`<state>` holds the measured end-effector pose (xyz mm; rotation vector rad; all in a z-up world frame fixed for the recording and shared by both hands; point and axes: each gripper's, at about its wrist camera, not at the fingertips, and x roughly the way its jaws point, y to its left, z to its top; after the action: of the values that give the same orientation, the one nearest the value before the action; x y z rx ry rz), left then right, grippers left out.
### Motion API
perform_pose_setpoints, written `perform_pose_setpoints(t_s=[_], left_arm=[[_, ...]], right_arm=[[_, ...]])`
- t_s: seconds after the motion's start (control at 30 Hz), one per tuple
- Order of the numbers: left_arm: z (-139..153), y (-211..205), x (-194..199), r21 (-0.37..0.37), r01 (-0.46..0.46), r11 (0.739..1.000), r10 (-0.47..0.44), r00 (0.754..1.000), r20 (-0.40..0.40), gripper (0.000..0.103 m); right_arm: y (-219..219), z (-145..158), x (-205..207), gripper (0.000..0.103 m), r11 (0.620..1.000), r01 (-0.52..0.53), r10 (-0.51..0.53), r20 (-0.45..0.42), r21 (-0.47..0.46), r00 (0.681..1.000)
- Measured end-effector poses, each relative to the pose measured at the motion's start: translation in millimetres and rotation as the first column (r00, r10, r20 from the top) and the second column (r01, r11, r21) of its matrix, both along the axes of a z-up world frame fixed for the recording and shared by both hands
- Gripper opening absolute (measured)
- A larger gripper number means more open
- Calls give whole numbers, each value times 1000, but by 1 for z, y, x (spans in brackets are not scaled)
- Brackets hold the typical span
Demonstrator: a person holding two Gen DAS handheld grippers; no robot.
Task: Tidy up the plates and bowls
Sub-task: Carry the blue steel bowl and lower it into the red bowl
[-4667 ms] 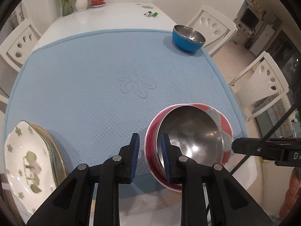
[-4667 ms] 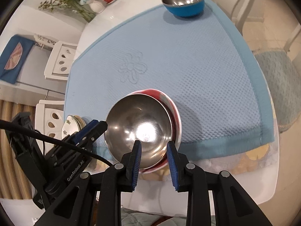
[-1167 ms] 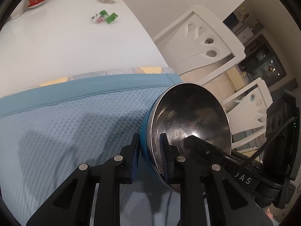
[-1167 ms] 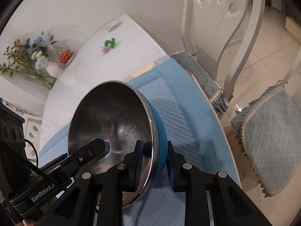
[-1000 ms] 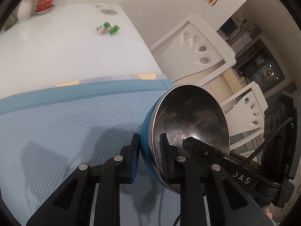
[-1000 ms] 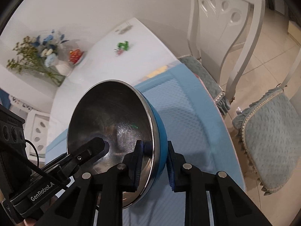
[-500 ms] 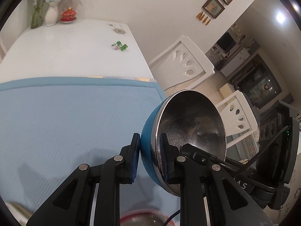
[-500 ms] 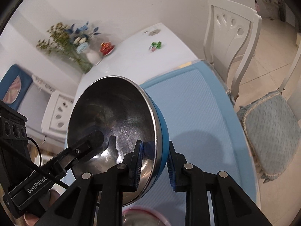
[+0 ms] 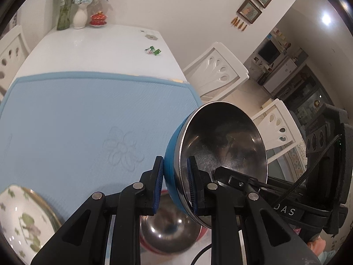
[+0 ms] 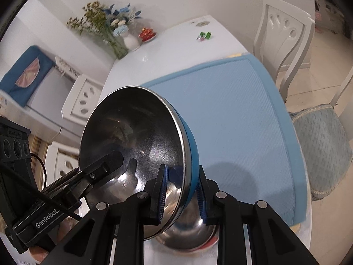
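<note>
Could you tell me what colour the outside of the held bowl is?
Blue outside, bare steel inside; the bowl shows its blue wall best in the left wrist view.

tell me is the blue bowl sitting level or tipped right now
Tipped. The blue bowl is held on edge off the mat, its steel inside facing sideways, its rim pinched by both hand-held grippers, left and right.

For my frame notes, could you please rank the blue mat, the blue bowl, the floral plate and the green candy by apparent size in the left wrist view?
1. blue mat
2. blue bowl, though nearness inflates it
3. floral plate, partly cut off by the frame
4. green candy
</note>
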<state>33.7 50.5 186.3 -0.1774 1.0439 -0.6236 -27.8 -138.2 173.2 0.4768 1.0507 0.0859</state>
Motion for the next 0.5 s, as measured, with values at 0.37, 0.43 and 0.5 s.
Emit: perform_pose_setpoints(t_s=[0.37,0.43,0.5], left_arm=[[-23,18,-28,22,-25,999,26,998,-53,18],[-26,19,-32,16,-29,999,30,997,-65,18],[-29,18,-36,16,-28,999,29,997,-70,18]], right_arm=[[18,-24,-26,26,998,-58,58,-80,1,995],[19,-25,-28,26,998,-60,59,-86,-3,995],[18,-26,-27,26,998,-62,61,-93,-10,994]])
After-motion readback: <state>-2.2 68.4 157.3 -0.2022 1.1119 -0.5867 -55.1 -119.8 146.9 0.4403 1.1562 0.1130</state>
